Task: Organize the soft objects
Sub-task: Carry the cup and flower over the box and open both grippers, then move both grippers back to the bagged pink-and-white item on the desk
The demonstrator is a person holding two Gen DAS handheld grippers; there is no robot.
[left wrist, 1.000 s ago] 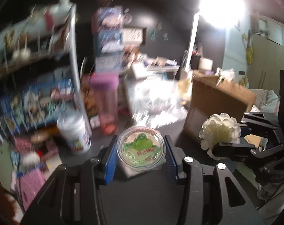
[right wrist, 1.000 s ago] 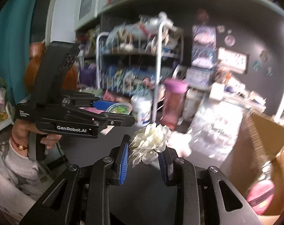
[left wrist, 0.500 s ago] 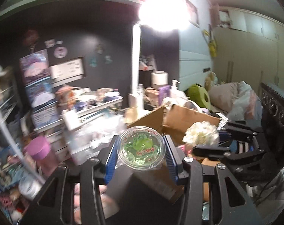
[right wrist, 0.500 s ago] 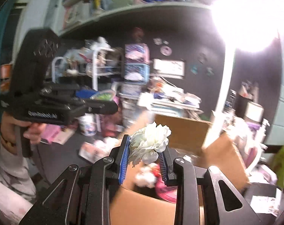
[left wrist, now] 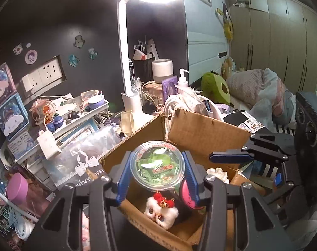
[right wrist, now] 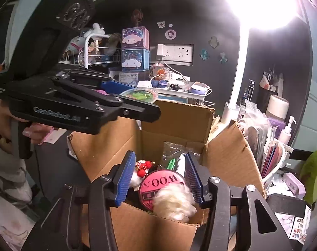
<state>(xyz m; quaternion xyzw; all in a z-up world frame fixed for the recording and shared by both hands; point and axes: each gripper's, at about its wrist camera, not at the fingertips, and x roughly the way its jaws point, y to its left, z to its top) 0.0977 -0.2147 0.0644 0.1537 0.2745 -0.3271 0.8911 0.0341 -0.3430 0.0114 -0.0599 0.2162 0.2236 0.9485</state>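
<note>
- Left wrist view: the left gripper [left wrist: 157, 172] sits at lower centre of the frame, its blue pads clenched on the sides of a round clear cup with green contents [left wrist: 157, 165], lid facing the camera.
- Directly below the cup is the open cardboard box [left wrist: 204, 129], which fills the middle of the frame with its flaps standing up.
- Inside the box, at bottom centre, lies a small white plush with red pompoms [left wrist: 161, 211]; a pink round item [left wrist: 187, 194] shows just right of it, partly hidden by the gripper finger.
- The right gripper [left wrist: 231, 163] reaches in from the right edge, over the box; a white fluffy flower [left wrist: 218, 173] lies beneath it in the box's right corner.
- Right wrist view: the right gripper [right wrist: 158, 177] at lower centre has its jaws opening, nothing pressed between the pads.
- Below and between them the white flower [right wrist: 175, 204] lies loose in the box [right wrist: 179, 121], against the pink round item [right wrist: 160, 185]; the red-pompom plush [right wrist: 140, 170] is to its left.
- The left gripper [right wrist: 141, 102] enters from the upper left, held by a hand [right wrist: 36, 130], with the green cup [right wrist: 140, 94] gripped above the box's far flap.
</note>
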